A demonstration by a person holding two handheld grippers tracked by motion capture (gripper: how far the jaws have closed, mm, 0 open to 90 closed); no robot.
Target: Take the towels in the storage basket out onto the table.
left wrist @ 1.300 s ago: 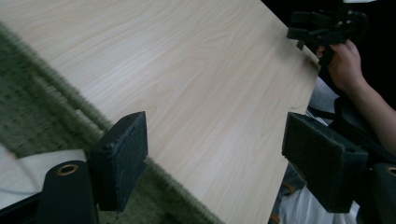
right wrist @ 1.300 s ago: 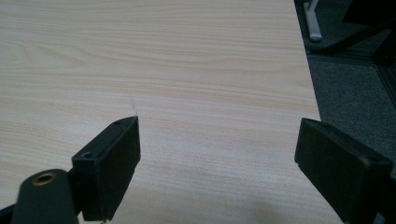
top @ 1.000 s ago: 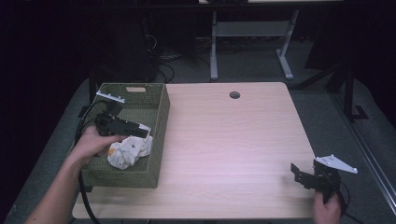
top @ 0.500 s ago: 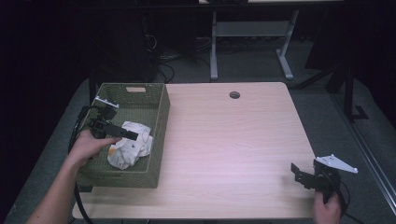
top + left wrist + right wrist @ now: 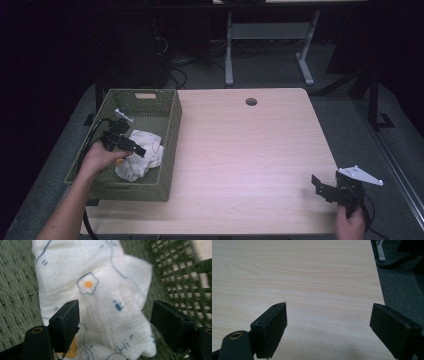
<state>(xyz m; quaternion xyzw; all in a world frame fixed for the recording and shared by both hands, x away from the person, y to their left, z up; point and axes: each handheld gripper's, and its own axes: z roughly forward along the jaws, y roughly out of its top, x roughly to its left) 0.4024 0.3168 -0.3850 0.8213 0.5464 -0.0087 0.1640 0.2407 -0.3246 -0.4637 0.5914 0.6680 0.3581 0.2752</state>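
The left gripper [image 5: 134, 146] is positioned inside the basket [image 5: 172, 131], directly above the cloth [image 5: 145, 156]; its jaws are spread wide and nothing is held between them. In the left gripper view, the left gripper [image 5: 116, 322] is seen with the cloth [image 5: 100, 290] lying between and below the two jaws, a placement judged to prepare a pinch on the fabric. The cloth is crumpled on the basket floor, toward the basket's near half and close to its table-side wall [image 5: 180, 275]. It is white, with a blue-outlined egg print and small blue marks. Because the fabric is loose and bunched, a raised fold is judged the most reliable grasp point; a closure on a flat area could slip or catch the woven floor [image 5: 15, 295]. The basket is set at the left edge of the table [image 5: 250, 160], and the bare tabletop beside it is available as a laying surface. The right gripper [image 5: 325, 189] is held well away from the basket, at the table's near right corner, with its jaws likewise released and empty. In the right gripper view, the right gripper [image 5: 328, 325] faces bare wood [image 5: 312, 270]; it is judged to be parked clear of the work.
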